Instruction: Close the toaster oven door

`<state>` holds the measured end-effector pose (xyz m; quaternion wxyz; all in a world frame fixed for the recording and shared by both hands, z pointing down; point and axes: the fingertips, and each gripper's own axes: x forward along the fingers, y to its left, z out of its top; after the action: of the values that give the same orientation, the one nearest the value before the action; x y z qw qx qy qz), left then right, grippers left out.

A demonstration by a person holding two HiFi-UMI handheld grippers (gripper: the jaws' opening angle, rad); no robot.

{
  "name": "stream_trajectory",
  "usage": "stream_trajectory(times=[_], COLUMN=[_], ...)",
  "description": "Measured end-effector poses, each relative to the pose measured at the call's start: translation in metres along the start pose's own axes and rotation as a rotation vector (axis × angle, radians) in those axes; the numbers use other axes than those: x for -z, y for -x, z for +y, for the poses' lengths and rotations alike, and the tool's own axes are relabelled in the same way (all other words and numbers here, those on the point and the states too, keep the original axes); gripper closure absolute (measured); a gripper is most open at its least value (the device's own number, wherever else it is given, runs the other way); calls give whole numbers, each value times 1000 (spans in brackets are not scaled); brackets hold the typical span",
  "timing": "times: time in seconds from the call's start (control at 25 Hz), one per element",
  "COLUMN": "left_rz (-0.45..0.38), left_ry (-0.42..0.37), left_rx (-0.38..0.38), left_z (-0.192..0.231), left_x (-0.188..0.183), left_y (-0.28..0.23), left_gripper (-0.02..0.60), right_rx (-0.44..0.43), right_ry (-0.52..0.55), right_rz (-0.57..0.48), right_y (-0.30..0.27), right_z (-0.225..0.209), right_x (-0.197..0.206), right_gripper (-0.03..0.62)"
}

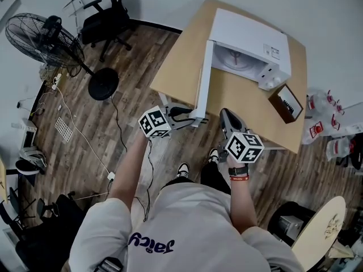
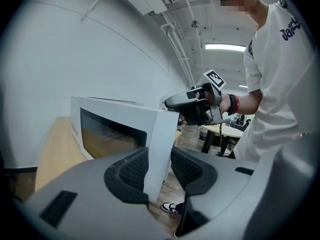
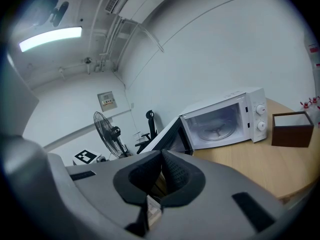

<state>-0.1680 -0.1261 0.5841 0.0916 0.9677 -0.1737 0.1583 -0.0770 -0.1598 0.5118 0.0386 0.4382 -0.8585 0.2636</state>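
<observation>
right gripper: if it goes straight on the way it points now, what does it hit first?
Probably the oven door: the right gripper has its shut tips lined up just under the open door's inner face, nearer than the oven behind. Depth is unclear; the table edge could come first.

- Microwave oven [image 1: 249, 35]: the landmark, at the back of the table [image 1: 187, 55]; its cavity mouth faces the person and is unblocked.
- Open door [image 1: 203, 78]: juts edge-on from the oven's left front corner to the table's front edge, walling off sideways passage there.
- Left gripper [image 1: 190, 115]: closed on the door's outer edge, filling that spot.
- Bare tabletop in front of the oven, right of the door: free.
- Brown box [image 1: 286, 103]: just beside the oven's right front corner, closing that side.
- Right gripper [image 1: 227, 118]: before the oven, at the table's front edge.
- Table strip left of the door: free.
- Pedestal fan [image 1: 39, 38], office chair [image 1: 108, 21]: well apart, left.
</observation>
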Motion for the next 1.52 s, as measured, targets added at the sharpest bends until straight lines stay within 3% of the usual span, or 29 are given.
stream_trajectory(times=[0.56, 1.52], left_rz=[-18, 6], left_ry=[49, 45], left_rx=[-41, -51], left_z=[-7, -17], left_x=[-6, -20], left_y=[-16, -52], left_gripper=[426, 430], right_rx=[5, 21], right_ry=[11, -8], right_rz=[-22, -90], right_y=[15, 27], right_z=[-13, -51], right_x=[-8, -48], right_gripper=[579, 579])
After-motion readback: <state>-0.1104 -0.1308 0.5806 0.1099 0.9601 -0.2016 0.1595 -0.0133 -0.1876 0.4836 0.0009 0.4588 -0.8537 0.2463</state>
